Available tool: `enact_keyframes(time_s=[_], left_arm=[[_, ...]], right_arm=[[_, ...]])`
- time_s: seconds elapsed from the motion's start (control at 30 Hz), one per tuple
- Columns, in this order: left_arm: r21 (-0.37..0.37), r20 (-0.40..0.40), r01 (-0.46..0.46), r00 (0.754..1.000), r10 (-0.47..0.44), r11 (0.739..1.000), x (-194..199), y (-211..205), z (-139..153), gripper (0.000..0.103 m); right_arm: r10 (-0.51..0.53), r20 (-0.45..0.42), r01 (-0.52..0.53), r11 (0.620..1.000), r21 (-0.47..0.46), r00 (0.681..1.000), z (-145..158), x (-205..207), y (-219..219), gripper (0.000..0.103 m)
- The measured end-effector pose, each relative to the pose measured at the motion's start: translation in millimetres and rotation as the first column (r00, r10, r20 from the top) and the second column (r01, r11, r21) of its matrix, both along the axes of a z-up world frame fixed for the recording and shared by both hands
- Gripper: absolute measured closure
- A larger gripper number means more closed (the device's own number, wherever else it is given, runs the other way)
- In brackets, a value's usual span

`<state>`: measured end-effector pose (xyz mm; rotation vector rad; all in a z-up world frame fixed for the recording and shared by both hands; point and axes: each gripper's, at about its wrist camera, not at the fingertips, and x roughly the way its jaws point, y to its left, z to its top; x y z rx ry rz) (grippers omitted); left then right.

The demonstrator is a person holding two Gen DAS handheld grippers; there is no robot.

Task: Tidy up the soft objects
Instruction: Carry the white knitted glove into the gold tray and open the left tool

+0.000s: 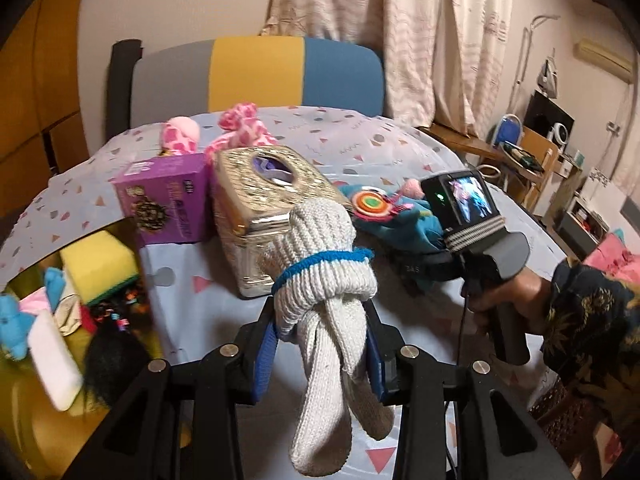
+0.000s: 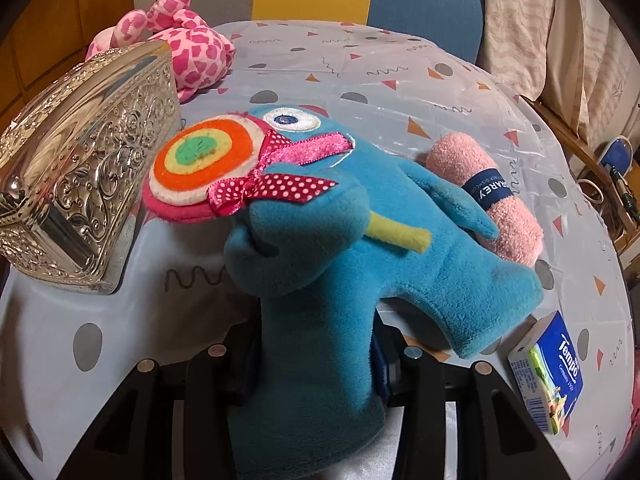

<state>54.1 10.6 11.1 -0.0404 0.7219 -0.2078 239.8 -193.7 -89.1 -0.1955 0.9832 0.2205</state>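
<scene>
My left gripper (image 1: 320, 344) angles downward, jaws clamped on the knotted grey sock (image 1: 320, 280) above the surface (image 1: 400, 148). My right gripper (image 2: 316, 364) pitches steeply down, jaws clenched on the blue plush toy (image 2: 340, 240) beside the silver tissue box (image 2: 80, 184).

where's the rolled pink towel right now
In the right wrist view the rolled pink towel lies on the table's patterned cloth at right, just behind the blue plush toy, with the Tempo tissue pack nearer the camera.

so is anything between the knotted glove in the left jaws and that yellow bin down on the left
Nothing visible blocks it. The knotted glove hangs clear above the table, and the yellow bin sits open beside the table edge. The purple box stands further back.
</scene>
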Motion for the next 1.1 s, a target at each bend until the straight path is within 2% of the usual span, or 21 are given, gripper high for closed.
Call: enact_keyframes(time_s=[0.47,0.87,1.1], left_arm=[[-0.01,0.008,-0.162,0.987,0.162,0.987,-11,59,10,0.064],[-0.027,-0.003,-0.224,0.975,0.224,0.974,-19,88,9,0.064],[-0.009,-0.007,-0.288,0.958,0.288,0.958,-26,114,9,0.064]], right_arm=[[0.002,0.006,-0.002,1.0,-0.003,1.0,-1,0,1,0.059],[0.008,0.008,-0.008,1.0,-0.009,1.0,0,0,-1,0.059],[0.013,0.01,-0.013,1.0,-0.015,1.0,0,1,-1,0.059]])
